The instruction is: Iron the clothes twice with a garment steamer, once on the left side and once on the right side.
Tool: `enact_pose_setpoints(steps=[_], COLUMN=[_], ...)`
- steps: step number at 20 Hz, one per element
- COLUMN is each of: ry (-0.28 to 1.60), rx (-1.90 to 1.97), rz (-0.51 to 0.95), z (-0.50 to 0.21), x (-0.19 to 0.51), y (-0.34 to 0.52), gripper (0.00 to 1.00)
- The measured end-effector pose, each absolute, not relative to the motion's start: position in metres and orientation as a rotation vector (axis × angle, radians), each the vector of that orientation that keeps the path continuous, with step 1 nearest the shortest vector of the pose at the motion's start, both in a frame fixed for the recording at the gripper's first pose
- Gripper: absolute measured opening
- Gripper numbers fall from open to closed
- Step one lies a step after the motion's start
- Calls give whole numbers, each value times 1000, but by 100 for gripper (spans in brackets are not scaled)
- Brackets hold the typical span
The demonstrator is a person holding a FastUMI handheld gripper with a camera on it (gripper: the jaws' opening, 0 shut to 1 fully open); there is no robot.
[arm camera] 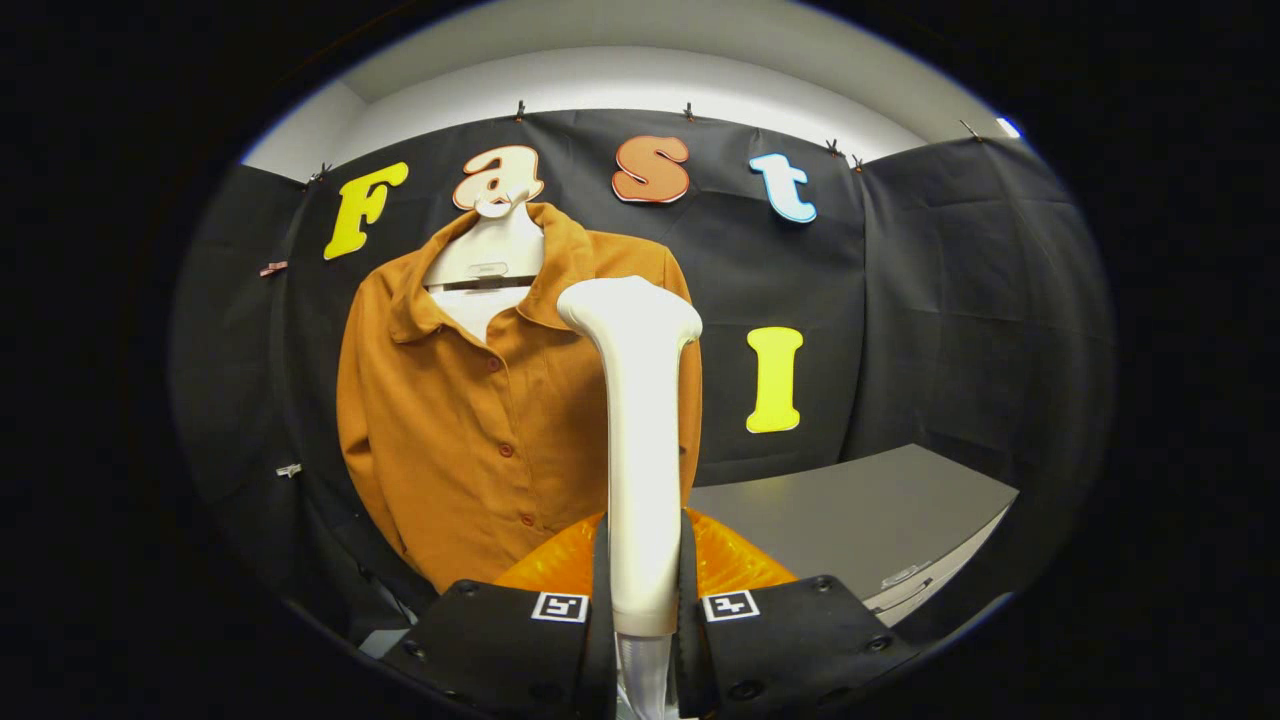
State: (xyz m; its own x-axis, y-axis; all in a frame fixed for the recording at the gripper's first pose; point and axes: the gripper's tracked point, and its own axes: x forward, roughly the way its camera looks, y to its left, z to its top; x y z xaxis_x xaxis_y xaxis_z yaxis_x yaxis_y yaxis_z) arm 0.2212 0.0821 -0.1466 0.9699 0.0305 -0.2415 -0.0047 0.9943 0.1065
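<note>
The gripper (pixel 645 590) is clamped on the handle of a white garment steamer (pixel 640 420), both fingers pressing its sides, so the steamer stands upright with its head at the top. Just beyond it hangs a brown button-up shirt (pixel 450 420) on a white hanger (pixel 490 255) against the far wall. A grey worktop (pixel 860 520) lies to the right.

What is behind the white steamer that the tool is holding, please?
Behind the steamer, gripped between the tool fingers, hangs an orange-brown shirt on a white hanger. The steamer covers part of the shirt's side, and its handle hides part of an orange object.
</note>
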Motion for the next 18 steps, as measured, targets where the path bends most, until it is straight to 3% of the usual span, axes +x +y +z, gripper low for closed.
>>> enact_pose_setpoints(steps=[18], ry=[339], rx=[41], rz=[-5], z=[-236], x=[250], y=[112], gripper=[27])
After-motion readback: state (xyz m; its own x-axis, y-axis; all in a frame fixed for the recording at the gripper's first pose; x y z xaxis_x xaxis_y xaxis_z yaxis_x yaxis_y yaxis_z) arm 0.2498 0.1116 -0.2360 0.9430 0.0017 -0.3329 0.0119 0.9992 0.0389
